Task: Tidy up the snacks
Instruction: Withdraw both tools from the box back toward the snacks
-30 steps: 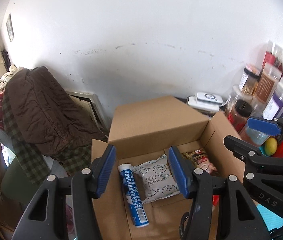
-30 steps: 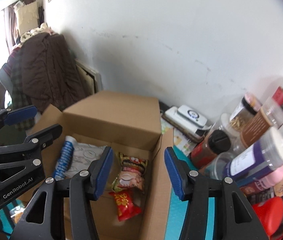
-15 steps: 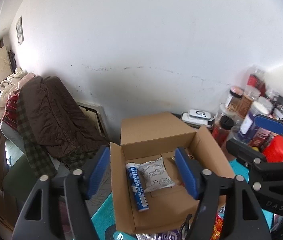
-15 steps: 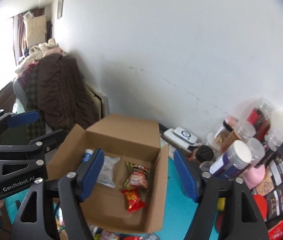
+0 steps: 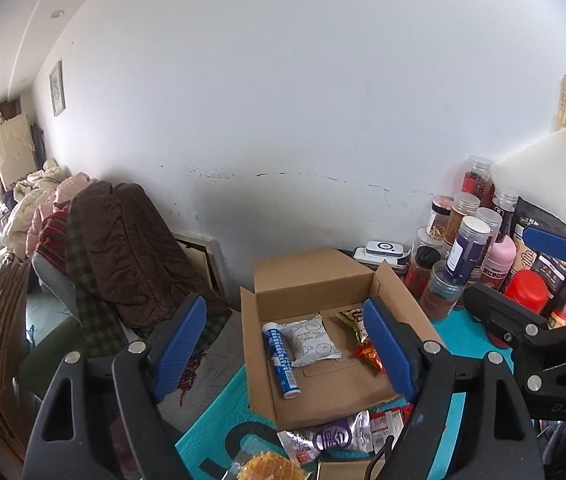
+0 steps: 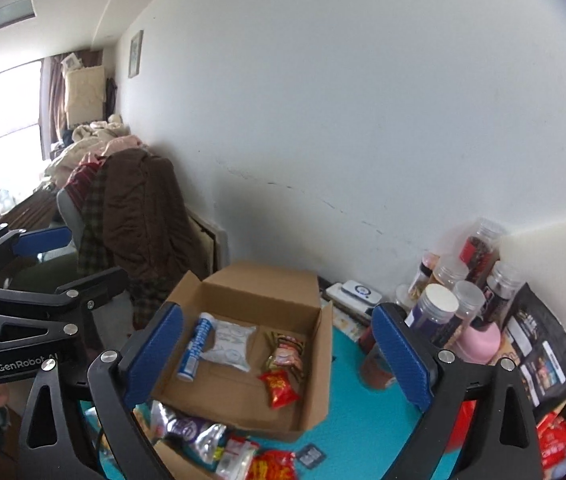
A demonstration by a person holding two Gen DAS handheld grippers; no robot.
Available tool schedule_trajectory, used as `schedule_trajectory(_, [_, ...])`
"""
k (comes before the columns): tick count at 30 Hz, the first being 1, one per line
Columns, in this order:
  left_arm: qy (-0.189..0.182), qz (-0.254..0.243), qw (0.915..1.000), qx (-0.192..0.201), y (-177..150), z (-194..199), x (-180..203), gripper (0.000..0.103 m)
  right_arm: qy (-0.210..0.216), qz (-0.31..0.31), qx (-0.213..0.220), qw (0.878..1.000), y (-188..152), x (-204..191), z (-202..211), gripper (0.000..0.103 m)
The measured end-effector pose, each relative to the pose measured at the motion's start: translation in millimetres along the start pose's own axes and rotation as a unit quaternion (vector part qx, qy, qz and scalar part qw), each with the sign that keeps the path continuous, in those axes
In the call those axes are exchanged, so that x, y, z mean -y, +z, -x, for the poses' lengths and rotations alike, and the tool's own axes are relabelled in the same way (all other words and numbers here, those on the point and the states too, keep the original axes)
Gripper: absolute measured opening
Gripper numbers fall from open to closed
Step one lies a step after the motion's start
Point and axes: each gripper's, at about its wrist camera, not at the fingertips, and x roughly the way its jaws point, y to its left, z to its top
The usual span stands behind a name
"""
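brown cardboard box (image 6: 315,392) sits open for loose foil snack packets (image 6: 203,436); left gripper (image 5: 283,348) and right gripper (image 6: 279,356) hover, jaws wide, empty.

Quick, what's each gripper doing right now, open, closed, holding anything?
Left gripper: open, holding nothing, above the cardboard box.
Right gripper: open, holding nothing, also above the box.

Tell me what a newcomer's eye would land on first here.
The open cardboard box at centre, holding a blue tube and white pouch on its left side and red snack packs on its right. Then the jars crowded against the wall to its right. Both grippers, left and right, hang open above it, holding nothing.
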Motion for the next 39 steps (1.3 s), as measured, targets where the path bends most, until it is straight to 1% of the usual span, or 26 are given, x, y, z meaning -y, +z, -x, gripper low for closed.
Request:
schedule_trajectory(4, [0.004,-0.005,0.9998,0.017,-10,24,1,0.081,-0.005,0.007,0.014,1.000,-10,-5,21,0.097])
schedule_trajectory(8, [0.010,-0.022,0.9993,0.029,-22,44,5,0.081,-0.012,0.012,0.031,0.999,-24,-10,42,0.097])
schedule_trajectory(16, [-0.031,-0.031,0.9988,0.022,-58,68,11,0.081,0.006,0.011,0.044,0.999,-60,-26,82,0.097])
schedule_trajectory(22, [-0.050,-0.036,0.9980,0.016,-86,81,14,0.081,0.014,0.010,0.050,0.999,-89,-39,103,0.097])
schedule_trajectory(29, [-0.062,-0.035,0.9975,-0.004,-117,85,14,0.081,0.026,-0.002,0.040,0.999,-116,-51,111,0.097])
schedule_trajectory(35, [-0.069,-0.023,0.9970,-0.028,-144,81,7,0.081,0.038,-0.013,0.019,0.999,-139,-58,105,0.097])
schedule_trajectory(39, [-0.084,-0.008,0.9953,-0.048,-159,75,3,0.081,0.051,-0.028,0.003,0.998,-153,-60,97,0.097])
